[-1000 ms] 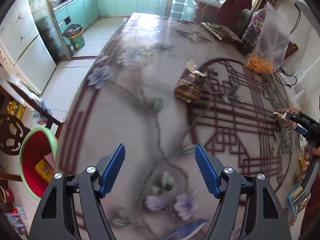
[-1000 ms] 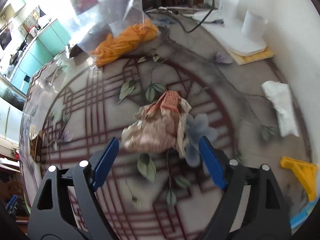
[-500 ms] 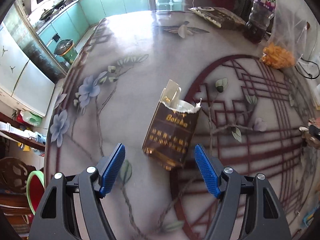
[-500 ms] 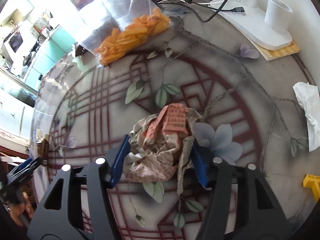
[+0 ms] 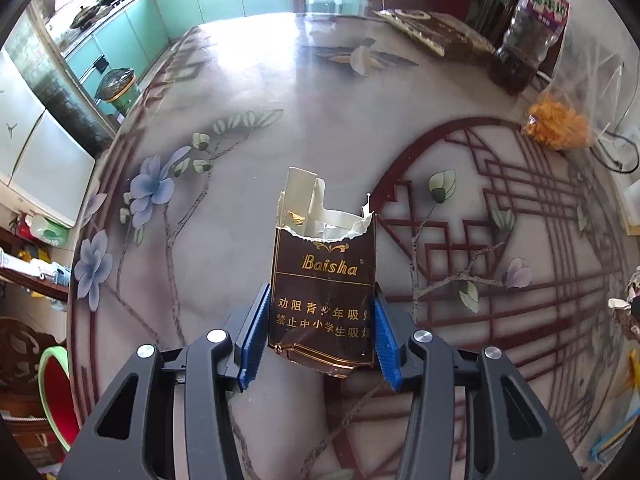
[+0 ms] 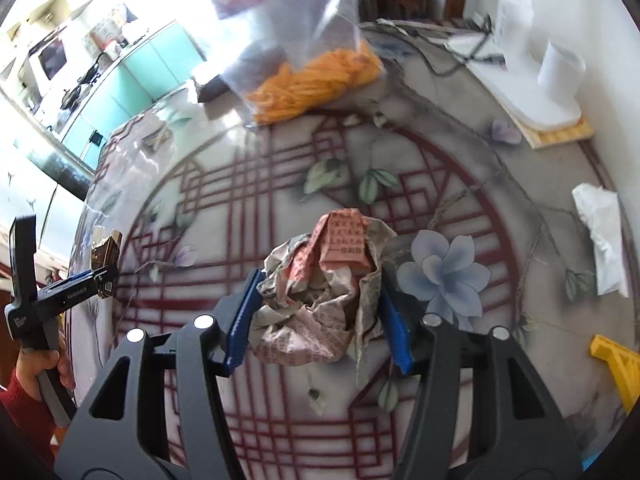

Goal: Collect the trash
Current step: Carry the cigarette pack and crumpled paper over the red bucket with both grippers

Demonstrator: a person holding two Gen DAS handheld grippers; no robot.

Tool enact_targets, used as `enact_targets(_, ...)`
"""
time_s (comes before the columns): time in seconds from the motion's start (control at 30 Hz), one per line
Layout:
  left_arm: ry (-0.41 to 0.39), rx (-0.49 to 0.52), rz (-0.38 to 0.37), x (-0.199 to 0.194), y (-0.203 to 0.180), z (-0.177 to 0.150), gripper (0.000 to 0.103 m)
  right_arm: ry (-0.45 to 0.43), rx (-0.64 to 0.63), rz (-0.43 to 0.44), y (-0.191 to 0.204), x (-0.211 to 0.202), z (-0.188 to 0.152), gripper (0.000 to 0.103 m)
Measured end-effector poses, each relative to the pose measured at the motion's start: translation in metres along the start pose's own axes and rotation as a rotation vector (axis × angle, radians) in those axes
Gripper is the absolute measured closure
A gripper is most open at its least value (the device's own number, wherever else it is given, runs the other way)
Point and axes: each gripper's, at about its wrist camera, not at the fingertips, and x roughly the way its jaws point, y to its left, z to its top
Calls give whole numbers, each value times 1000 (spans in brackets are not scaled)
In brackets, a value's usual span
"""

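Both claws clamped on trash at the patterned table (image 5: pixel 248 92).
Left gripper (image 5: pixel 322 338) jaws just closed, pads pressing the torn brown cigarette pack (image 5: pixel 324 292); right gripper (image 6: pixel 318 320) squeezes the crumpled paper wad (image 6: pixel 320 292). Farther back: bag of orange snacks (image 6: pixel 316 76).

Tabletop (image 5: pixel 248 92): open floral stretch at far left; right side obstructed by bottle (image 5: pixel 528 28), snack bag (image 6: pixel 316 72), cable (image 6: pixel 452 60), tissue (image 6: pixel 600 236), yellow piece (image 6: pixel 616 364).
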Motion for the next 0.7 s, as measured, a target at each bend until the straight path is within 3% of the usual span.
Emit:
enact_targets(0.23,-103,-47,-66,-66,18,-30,58,-65,-116,-4,45,-39,-11,49)
enact_targets(0.4,-149,-63,-65,-107,42,-56,58,-98,-181,19,80,-61,-22,49)
enact_targets(0.7,-207,-71,-45,-144,86,-113,58,-107,-277,48,145,-90,-64,49)
